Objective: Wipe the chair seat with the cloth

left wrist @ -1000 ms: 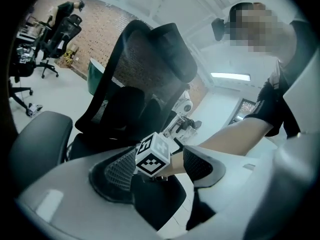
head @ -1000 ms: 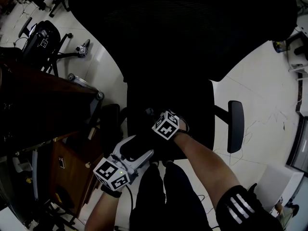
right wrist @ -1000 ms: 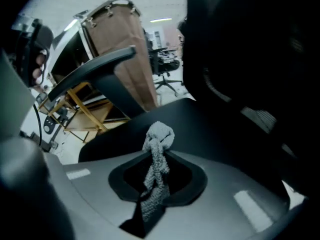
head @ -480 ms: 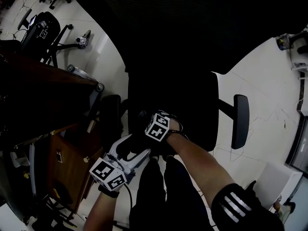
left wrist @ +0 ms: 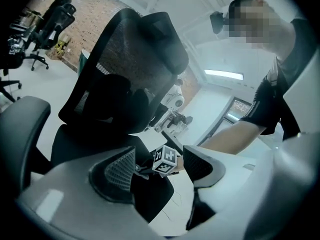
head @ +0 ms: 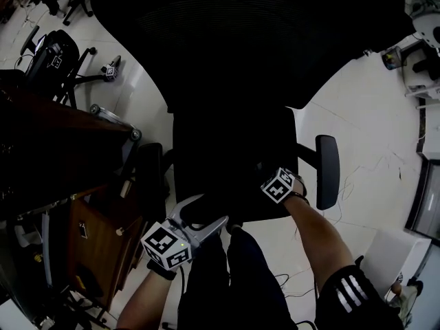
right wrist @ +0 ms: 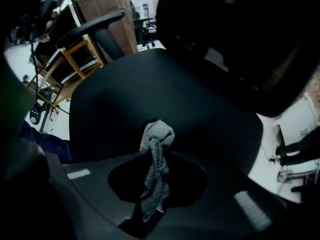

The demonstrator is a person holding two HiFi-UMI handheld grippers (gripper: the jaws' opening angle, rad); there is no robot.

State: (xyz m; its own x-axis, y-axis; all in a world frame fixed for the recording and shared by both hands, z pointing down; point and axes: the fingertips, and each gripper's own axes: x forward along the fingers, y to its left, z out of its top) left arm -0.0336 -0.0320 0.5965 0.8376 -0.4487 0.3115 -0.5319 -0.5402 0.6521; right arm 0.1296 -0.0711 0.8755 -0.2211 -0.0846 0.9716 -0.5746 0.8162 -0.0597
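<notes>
The seat [head: 227, 163] lies before the person, with the backrest [head: 247, 40] beyond it, the right armrest [head: 328, 170] and left armrest [head: 150, 177] beside it. The right gripper [right wrist: 157, 151] is at the seat's near right corner, the cloth [right wrist: 156, 174] between its jaws. The left gripper [head: 201, 212] is at the near left edge. A desk [head: 62, 157] stands left of the chair.

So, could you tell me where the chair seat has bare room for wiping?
The chair seat is bare from the cloth back to the backrest and across toward the armrest. Its front edge is crowded: the right tongs pinch the cloth there, and the open left tongs hover at the front corner.
</notes>
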